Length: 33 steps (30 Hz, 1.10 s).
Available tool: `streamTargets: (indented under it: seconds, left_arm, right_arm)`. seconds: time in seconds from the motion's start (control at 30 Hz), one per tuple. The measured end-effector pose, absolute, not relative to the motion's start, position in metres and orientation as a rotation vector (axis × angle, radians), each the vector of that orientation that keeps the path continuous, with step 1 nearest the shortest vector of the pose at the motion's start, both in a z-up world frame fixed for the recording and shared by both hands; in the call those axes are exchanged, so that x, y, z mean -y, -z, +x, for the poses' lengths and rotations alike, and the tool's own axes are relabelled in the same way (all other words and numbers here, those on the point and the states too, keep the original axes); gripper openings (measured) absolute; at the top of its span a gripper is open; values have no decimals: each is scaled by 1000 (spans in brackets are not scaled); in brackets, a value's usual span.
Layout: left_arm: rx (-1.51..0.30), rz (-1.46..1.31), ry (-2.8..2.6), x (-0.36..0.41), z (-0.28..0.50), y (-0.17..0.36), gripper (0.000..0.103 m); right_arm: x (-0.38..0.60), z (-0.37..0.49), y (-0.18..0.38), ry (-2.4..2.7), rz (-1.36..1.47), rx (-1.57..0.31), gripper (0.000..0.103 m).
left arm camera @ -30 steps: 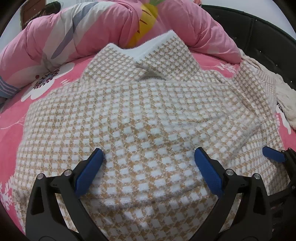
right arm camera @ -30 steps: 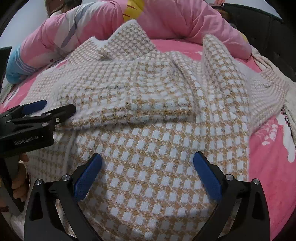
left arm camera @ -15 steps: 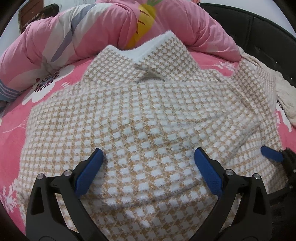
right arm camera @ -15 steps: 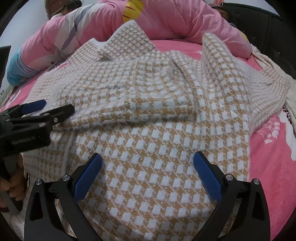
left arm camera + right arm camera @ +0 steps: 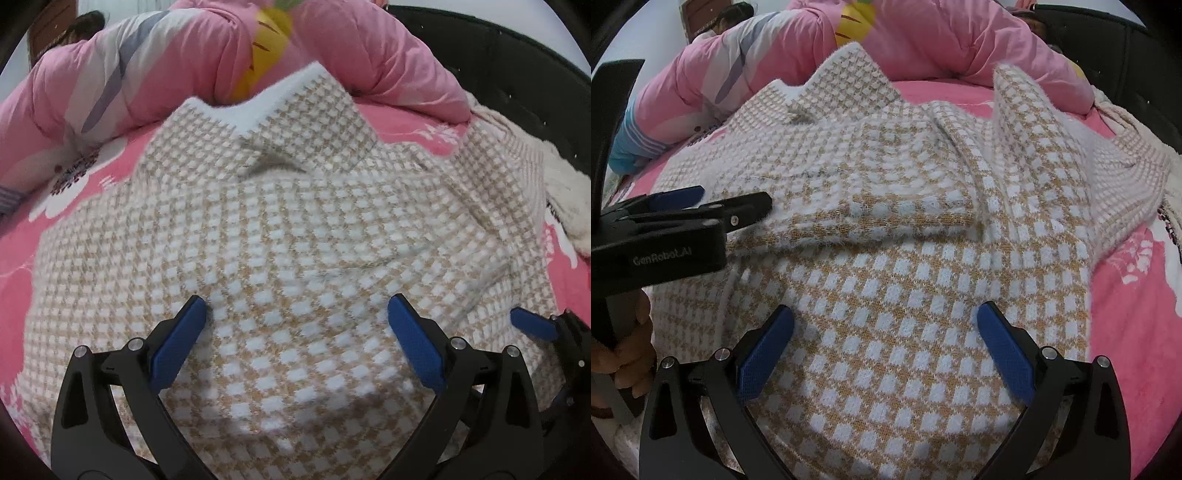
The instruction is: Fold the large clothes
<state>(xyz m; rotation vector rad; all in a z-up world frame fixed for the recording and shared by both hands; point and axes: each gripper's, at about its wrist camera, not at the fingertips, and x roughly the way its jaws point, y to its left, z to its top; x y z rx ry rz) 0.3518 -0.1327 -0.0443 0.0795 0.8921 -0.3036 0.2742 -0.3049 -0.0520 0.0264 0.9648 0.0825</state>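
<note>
The left claw (image 5: 295, 343) is level and low over the houndstooth sweater (image 5: 280, 236), its blue pads (image 5: 177, 350) spread wide with knit showing between them and nothing pinched; seen from the right wrist, the same left claw (image 5: 713, 206) reaches in from the left edge, lying flat above the sweater's folded sleeve (image 5: 886, 214), with a hand (image 5: 624, 354) wrapped round its grip; the right claw (image 5: 886, 343) is likewise spread apart over the lower body of the sweater, gripping nothing; the sweater lies across the pink floral bed sheet (image 5: 1137, 317), collar toward a rumpled pink quilt (image 5: 942, 40), one sleeve folded across the chest, the other bunched at the right by a cream knit garment (image 5: 565, 206); no containers are in sight.
</note>
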Motion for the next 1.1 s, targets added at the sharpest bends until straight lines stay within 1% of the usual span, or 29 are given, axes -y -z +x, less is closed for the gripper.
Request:
streamTargets:
  seconds: [0.3,0.5,0.6,0.7,0.9,1.0,1.1]
  left_arm:
    - [-893,71,316,130,351,50,96]
    - [-890,59,324,127,351,51,96]
    - [-884,53,325,125,350,51,96]
    - [-878,51,324,125,349,50,96]
    - [-877,51,324,124,349,50,96]
    - [-875,52,323,124,348,50,96]
    - [-874,50,324,124,348,50,96]
  right_arm:
    - [305,273,51,-82,25,-967,97]
    - [323,261,26,-93,67,-965,97]
    - [359,256,2,-89,133,-908,97]
    - [407,264,-11,-29,214,-909,97]
    - [511,298,-19,93,379,-886,97]
    - [554,324,-24,141,412,-869,97]
    - [589,347,-31,187,433,-848,90]
